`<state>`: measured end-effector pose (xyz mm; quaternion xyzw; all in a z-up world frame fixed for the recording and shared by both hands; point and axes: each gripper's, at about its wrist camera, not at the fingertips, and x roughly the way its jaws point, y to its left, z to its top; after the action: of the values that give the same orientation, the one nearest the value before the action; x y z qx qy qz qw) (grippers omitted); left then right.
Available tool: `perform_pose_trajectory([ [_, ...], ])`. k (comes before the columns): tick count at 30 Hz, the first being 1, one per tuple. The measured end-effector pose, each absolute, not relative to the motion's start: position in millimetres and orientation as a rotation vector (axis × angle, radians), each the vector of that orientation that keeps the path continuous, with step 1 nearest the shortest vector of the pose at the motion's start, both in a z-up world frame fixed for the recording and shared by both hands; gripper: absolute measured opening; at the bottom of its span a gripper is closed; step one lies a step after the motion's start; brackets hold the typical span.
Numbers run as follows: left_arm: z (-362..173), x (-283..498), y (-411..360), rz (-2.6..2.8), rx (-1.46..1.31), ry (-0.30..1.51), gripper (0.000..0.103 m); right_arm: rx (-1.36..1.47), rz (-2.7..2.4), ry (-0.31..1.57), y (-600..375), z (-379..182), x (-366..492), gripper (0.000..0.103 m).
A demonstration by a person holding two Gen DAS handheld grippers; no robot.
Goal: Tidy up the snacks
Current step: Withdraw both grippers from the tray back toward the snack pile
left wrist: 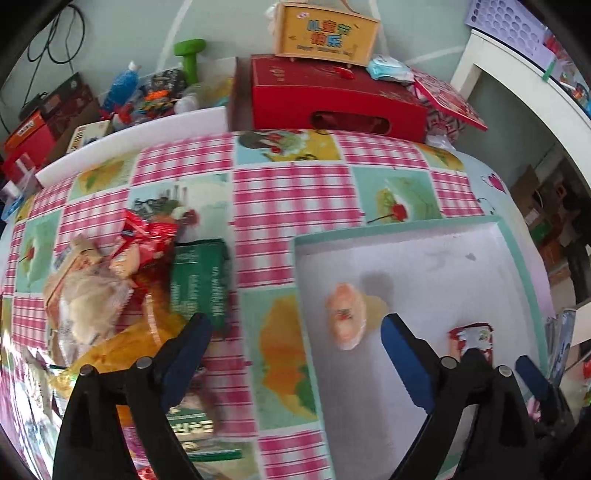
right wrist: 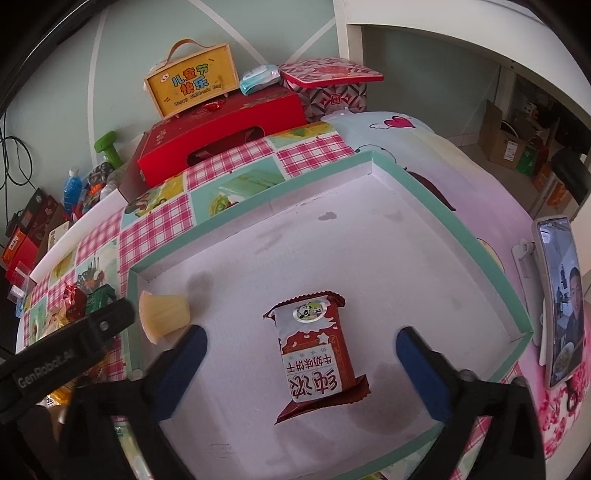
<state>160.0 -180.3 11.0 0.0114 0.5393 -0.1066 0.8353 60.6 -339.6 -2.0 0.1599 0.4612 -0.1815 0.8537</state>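
A shallow white box with a mint-green rim (right wrist: 436,192) lies on the table; it also shows in the left wrist view (left wrist: 402,230). A jelly cup (left wrist: 345,319) lies on its side in the box, also seen in the right wrist view (right wrist: 164,314). A red-brown biscuit packet (right wrist: 317,350) lies in the box; its end shows in the left wrist view (left wrist: 471,338). A pile of snack packets (left wrist: 122,273) lies left of the box. My left gripper (left wrist: 295,339) is open and empty above the box's left edge. My right gripper (right wrist: 301,347) is open around the biscuit packet, apart from it.
A red gift box (left wrist: 325,99) with a yellow case (left wrist: 327,31) on top stands at the table's back, a patterned tin (right wrist: 328,85) beside it. A phone on a stand (right wrist: 559,295) stands right of the box. Bottles and boxes crowd the far left.
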Motion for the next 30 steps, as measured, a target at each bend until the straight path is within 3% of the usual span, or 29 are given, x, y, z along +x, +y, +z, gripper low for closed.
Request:
perform_pose_trajectory([
  [30,28.5,96.1,-110.1,-0.228,0.027,1.097,0.1,0.188,-0.297,0.966,-281.2,15.2,40.2,0.103],
])
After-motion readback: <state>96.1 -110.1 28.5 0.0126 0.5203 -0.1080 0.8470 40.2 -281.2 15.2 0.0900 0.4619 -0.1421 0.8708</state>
